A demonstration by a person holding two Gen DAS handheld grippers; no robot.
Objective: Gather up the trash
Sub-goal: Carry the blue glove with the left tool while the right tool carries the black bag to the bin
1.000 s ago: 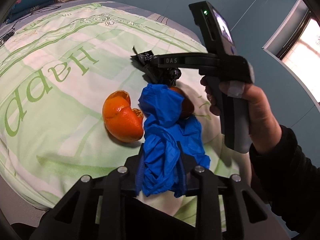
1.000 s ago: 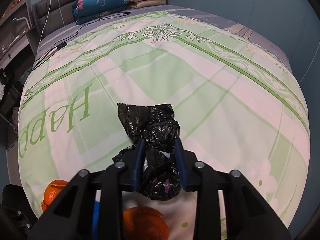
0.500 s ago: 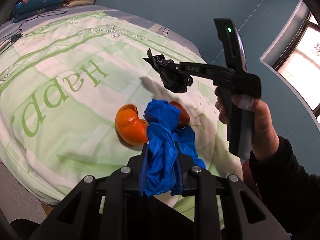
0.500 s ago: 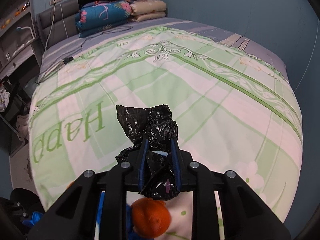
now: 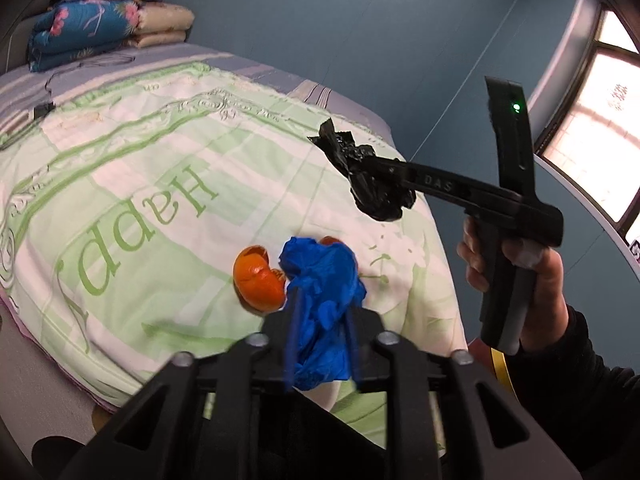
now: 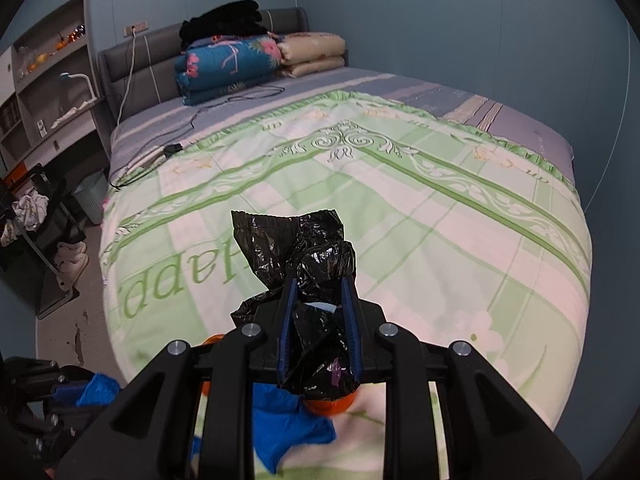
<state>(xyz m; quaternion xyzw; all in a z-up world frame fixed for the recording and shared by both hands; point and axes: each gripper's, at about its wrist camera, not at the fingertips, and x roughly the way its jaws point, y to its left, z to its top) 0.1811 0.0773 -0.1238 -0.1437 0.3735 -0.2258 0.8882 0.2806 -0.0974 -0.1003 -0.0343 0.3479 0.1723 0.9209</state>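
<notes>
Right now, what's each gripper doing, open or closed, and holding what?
Left gripper: closed on the blue plastic bag.
Right gripper: closed on the black plastic bag.

A second orange peel [image 5: 330, 241] is almost wholly hidden behind the blue wad [image 5: 320, 292], and in the right wrist view only an orange sliver [image 6: 332, 405] is seen under the black bag [image 6: 310, 280]. The bed [image 5: 120, 184] is cut off at the left edge. Items on the shelf [image 6: 48, 52] are too small to be identified.
</notes>
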